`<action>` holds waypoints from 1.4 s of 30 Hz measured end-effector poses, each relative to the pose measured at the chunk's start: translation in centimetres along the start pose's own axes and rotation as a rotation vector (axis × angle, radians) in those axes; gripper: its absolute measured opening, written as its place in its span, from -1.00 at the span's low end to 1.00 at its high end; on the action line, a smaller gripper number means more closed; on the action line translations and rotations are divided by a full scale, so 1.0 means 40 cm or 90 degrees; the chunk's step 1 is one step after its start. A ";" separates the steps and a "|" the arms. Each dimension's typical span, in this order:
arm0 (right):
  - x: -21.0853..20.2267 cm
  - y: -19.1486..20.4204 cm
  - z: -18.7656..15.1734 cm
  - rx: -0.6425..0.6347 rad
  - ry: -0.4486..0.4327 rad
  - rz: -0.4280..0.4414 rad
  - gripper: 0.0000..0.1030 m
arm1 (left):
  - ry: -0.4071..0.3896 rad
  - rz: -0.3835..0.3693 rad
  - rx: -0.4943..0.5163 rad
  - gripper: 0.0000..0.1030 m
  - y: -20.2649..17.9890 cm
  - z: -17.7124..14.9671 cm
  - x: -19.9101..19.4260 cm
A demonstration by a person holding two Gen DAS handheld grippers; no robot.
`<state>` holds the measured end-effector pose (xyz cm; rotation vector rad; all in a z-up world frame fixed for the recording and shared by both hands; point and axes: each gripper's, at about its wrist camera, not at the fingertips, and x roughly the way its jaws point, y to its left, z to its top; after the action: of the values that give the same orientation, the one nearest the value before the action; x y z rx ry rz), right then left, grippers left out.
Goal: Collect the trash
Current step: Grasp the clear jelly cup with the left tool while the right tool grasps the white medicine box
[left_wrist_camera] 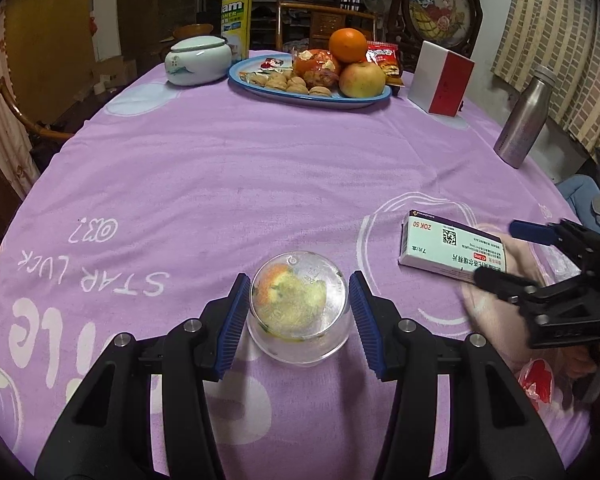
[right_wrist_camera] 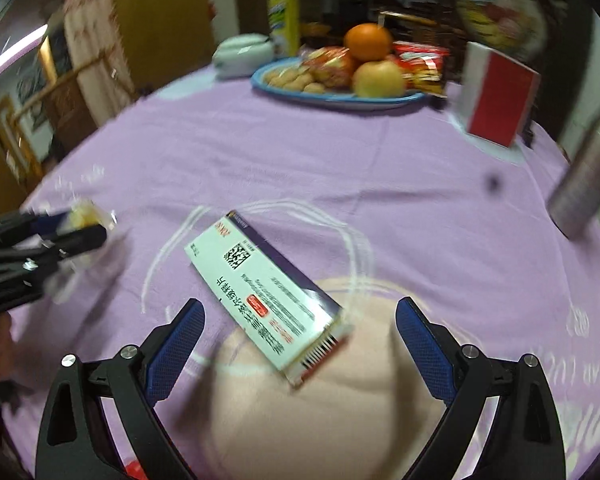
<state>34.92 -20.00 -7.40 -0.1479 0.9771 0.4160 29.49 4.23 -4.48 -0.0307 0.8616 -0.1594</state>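
Observation:
A clear plastic cup (left_wrist_camera: 298,312) with yellow and orange food scraps inside sits between the blue pads of my left gripper (left_wrist_camera: 299,280), which is shut on it, just above the purple tablecloth. In the right wrist view the left gripper (right_wrist_camera: 88,228) and the cup (right_wrist_camera: 82,212) appear blurred at the left. A white medicine box (right_wrist_camera: 268,296) lies flat on the cloth. My right gripper (right_wrist_camera: 300,304) hovers over its near end, wide open, touching nothing. The left wrist view shows the right gripper (left_wrist_camera: 500,254) beside the box (left_wrist_camera: 452,246). A red wrapper (left_wrist_camera: 536,384) lies near the table's front edge.
At the far side stand a blue plate (left_wrist_camera: 312,98) with fruit, nuts and snacks, a pale ceramic jar (left_wrist_camera: 198,60), a yellow spray can (left_wrist_camera: 238,4) and a red and white box (left_wrist_camera: 440,80). A steel bottle (left_wrist_camera: 524,120) stands at the right. Wooden chairs surround the table.

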 end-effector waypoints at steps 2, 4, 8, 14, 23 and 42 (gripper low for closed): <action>0.008 0.012 0.000 -0.019 -0.004 0.004 0.51 | 0.005 -0.008 0.004 -0.01 -0.004 -0.001 0.001; 0.001 0.014 -0.004 -0.027 -0.006 0.022 0.12 | 0.012 -0.018 0.009 -0.01 -0.011 -0.003 0.003; -0.048 -0.013 -0.005 0.020 -0.045 0.062 0.03 | 0.008 -0.021 0.019 -0.01 -0.021 -0.006 -0.002; -0.109 -0.093 -0.014 0.101 -0.096 0.069 0.03 | -0.002 -0.010 0.025 -0.01 -0.026 -0.007 -0.008; -0.038 -0.054 -0.047 0.048 -0.028 0.022 0.16 | 0.019 0.001 0.032 0.00 -0.029 -0.013 0.011; -0.083 -0.070 -0.051 0.079 -0.091 0.001 0.05 | 0.021 0.022 0.041 -0.09 -0.026 -0.015 0.025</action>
<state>32.86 -24.08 -5.97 -0.0052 0.8596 0.3616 29.52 3.07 -5.53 0.0466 0.8883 -0.1559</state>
